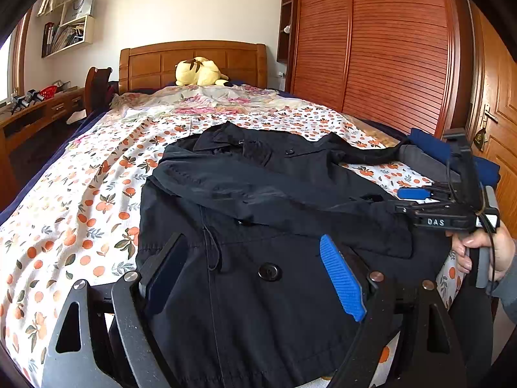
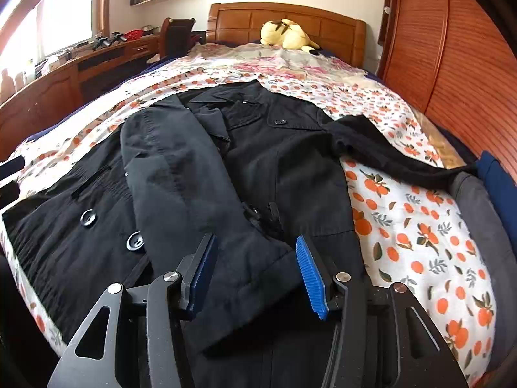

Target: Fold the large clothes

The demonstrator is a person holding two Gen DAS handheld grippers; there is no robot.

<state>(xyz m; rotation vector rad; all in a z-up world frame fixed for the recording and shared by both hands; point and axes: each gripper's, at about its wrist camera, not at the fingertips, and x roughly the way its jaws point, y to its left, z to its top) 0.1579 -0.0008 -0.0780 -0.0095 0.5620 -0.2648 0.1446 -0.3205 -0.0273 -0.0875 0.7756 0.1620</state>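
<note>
Black coat lies face up on bed, left sleeve laid across chest so it folds narrow; right sleeve out sideways. Right tool half open around cuff, pads clear; left tool wide open, empty, over hem

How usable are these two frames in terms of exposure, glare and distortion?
Left wrist view: even light, sharp, black coat detail readable, strong fisheye bending the wardrobe. Right wrist view: window blown out at upper left, coat folds still clear, same barrel curvature.
</note>
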